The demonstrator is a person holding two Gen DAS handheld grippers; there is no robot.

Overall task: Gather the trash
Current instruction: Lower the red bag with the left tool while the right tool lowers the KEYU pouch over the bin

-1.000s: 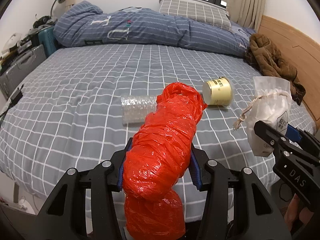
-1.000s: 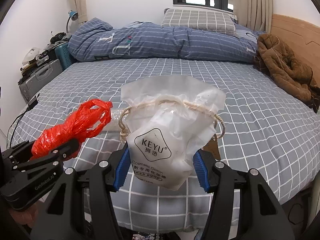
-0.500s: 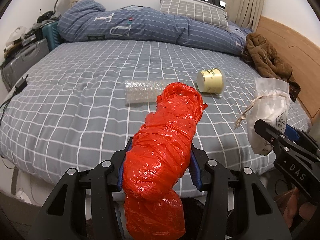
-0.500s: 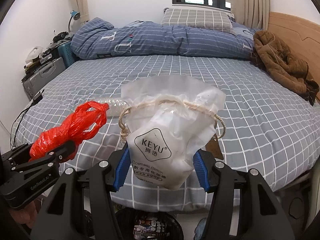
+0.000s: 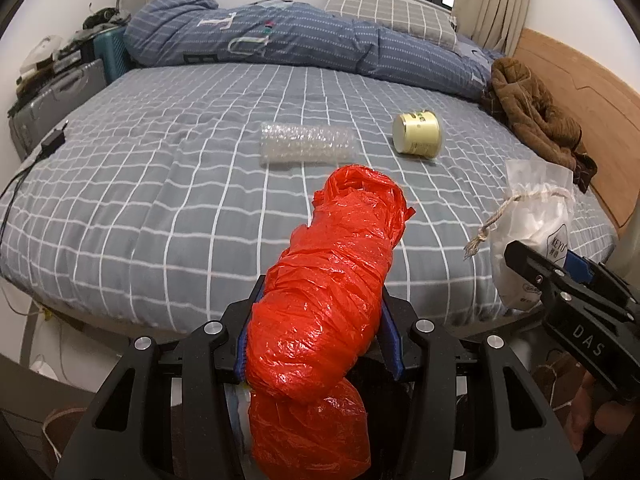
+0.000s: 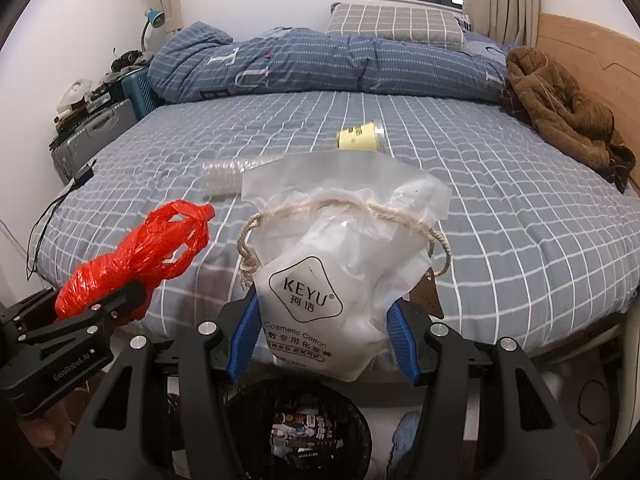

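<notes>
My left gripper [image 5: 318, 336] is shut on a crumpled red plastic bag [image 5: 324, 304], held off the near edge of the bed; it also shows in the right wrist view [image 6: 132, 256]. My right gripper [image 6: 322, 336] is shut on a white KEYU cotton-pad pouch [image 6: 340, 264] with a rope drawstring, held above a black trash bin [image 6: 300, 428] on the floor. The pouch shows in the left wrist view [image 5: 532, 232]. A roll of bubble wrap [image 5: 306, 146] and a pale yellow cup [image 5: 416, 134] on its side lie on the bed.
The bed has a grey checked sheet [image 5: 160, 168], a blue duvet [image 5: 280, 44] and a pillow at the back. A brown garment [image 5: 536, 116] lies by the wooden headboard. Suitcases and clutter [image 5: 60, 88] stand at the left. A black cable [image 5: 24, 168] hangs off the bed's left edge.
Both grippers have pulled back from the bed with their loads. The bed edge and the floor have come into view, and the trash bin now shows below the right gripper.
</notes>
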